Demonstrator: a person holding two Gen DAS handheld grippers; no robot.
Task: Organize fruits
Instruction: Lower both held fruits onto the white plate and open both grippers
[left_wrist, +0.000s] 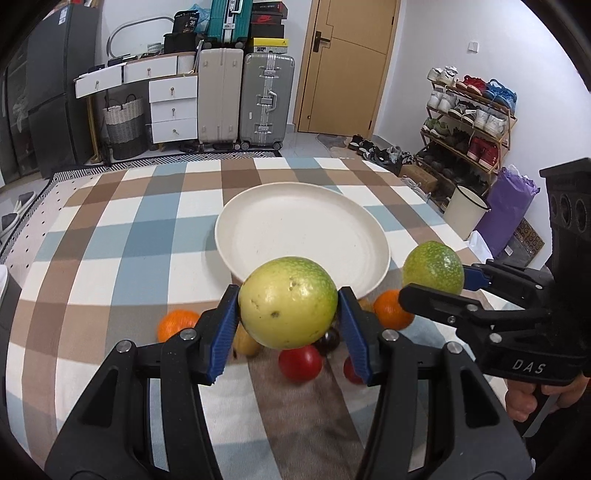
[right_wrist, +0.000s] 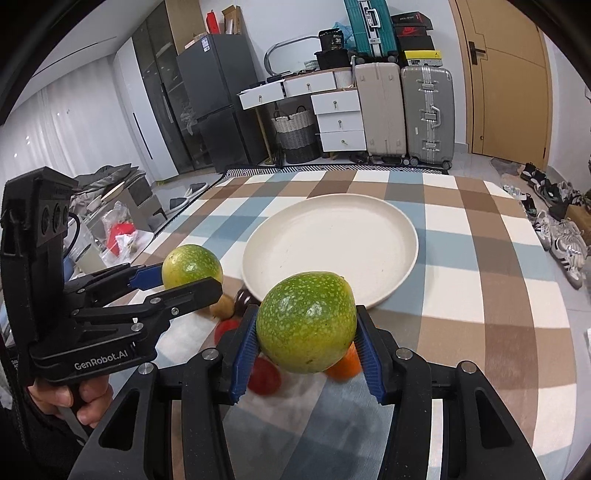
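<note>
Left gripper (left_wrist: 288, 317) clamped on yellow-green fruit (left_wrist: 287, 302), frame centre, raised above checked tablecloth (left_wrist: 110, 236). Right gripper (right_wrist: 306, 339) clamped on speckled green fruit (right_wrist: 306, 321), lower centre. White plate (left_wrist: 258, 206) just behind both. Oranges (left_wrist: 177, 323) and red fruits (left_wrist: 299, 363) lie below.

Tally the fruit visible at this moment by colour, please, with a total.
Green, held in grippers: 2
Orange: 2
Red: 2
Dark purple: 1
Yellow-brown: 1
Total: 8; more may be hidden behind the held fruit.
</note>
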